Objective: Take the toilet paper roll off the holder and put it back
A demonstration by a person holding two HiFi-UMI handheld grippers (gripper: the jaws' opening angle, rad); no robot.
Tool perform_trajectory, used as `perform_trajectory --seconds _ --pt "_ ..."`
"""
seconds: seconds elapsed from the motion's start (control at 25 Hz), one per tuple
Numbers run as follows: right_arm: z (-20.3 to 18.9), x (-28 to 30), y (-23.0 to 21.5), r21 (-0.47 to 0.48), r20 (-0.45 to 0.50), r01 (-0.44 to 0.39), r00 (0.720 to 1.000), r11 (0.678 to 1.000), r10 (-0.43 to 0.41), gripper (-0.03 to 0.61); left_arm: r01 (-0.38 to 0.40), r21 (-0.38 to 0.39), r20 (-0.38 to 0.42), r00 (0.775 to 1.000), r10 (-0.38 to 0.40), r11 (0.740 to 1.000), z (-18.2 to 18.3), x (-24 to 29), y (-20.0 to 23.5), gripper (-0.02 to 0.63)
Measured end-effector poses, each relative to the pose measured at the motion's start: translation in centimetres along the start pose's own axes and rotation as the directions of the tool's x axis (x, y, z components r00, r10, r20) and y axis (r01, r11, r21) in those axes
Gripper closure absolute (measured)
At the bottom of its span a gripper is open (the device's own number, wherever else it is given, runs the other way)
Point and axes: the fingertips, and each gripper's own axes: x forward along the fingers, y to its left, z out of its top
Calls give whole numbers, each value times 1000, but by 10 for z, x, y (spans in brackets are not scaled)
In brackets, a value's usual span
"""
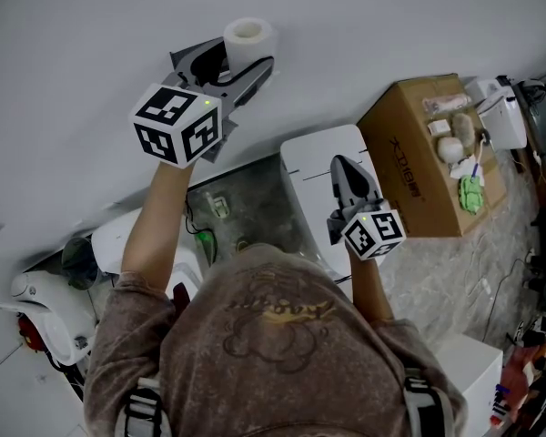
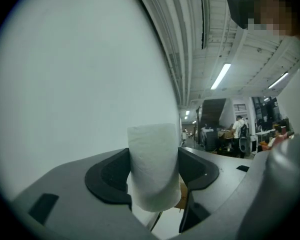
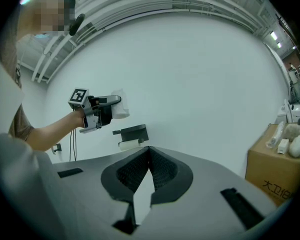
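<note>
The left hand-held gripper (image 2: 153, 170) clamps the white soft-paper toilet roll (image 1: 248, 38) at the head view's top centre, clear of the black wall-mounted holder (image 3: 131, 133). Removal looks done, and rehanging remains. The right hand-held gripper (image 3: 149, 154) is closed and empty.

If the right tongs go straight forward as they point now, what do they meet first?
Probably the plain white wall, just right of the black wall-mounted paper holder. The closed right tongs aim close beside it, so with unclear depth they might clip the holder instead.
</note>
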Motion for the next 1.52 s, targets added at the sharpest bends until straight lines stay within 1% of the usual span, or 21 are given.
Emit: perform_trajectory --seconds 0.16,0.48,0.76,1.08,1.28,1.52 --pt "0 -3 -2 1 0 10 1000 1000 -10 581 44 -17 3 999 -44 999 -7 -4 -19 311" --pt "0 -4 -2 -2 5 16 1000 1000 -16 581 117 -90 12 993 -116 989 -41 -14 -45 311" --pt "0 -7 0 -9 10 14 1000 1000 -14 581 153 -102 -17 988 -156 983 -76 -26 -65 311" --pt "-5 -9 0 0 11 9 1000 1000 -9 581 151 -102 -35 987 -155 983 -115 -37 -75 311" --pt "-8 -10 -2 -2 13 8 1000 1000 -8 581 147 -103 -43 987 -153 984 -133 -44 -81 311" --pt "-11 -11 -4 -6 10 9 1000 1000 -9 581 125 -100 -62 989 -131 987 -151 -47 -86 311"
